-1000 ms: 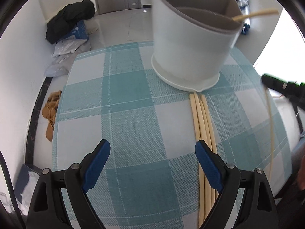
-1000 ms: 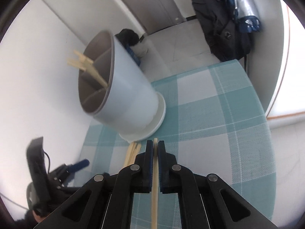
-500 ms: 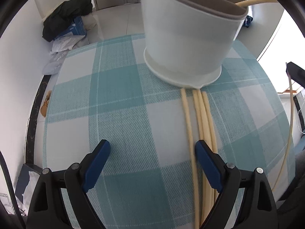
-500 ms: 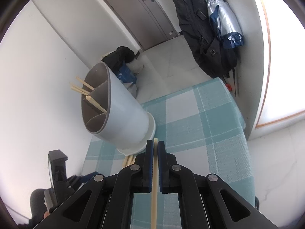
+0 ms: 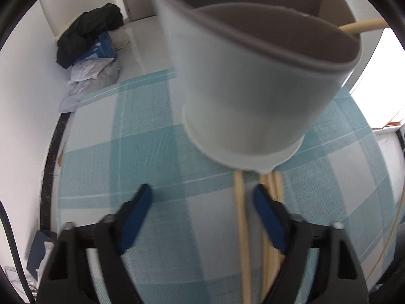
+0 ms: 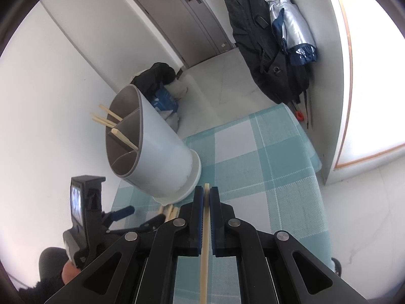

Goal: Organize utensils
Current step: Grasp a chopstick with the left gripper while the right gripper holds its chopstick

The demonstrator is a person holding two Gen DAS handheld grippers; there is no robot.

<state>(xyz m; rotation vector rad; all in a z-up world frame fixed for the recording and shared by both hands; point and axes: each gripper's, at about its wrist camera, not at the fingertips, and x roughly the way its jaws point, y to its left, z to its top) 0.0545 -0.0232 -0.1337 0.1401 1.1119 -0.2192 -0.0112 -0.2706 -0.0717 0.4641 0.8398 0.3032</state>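
One chopstick (image 6: pixel 205 230) clamped in right tool (image 6: pixel 206 195), left tool (image 5: pixel 202 202) spread near holder (image 5: pixel 253 88).

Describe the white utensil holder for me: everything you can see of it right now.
The utensil holder is a tall, round, pale, plastic-looking tub with a flared foot and a grey-brown inside split by partitions into compartments. It stands upright on the checked tablecloth. Several chopsticks lean out of its compartments. More loose chopsticks lie on the cloth with their ends at its foot. Neither gripper touches it: the left gripper is open just before it, and the right gripper is shut on a chopstick.
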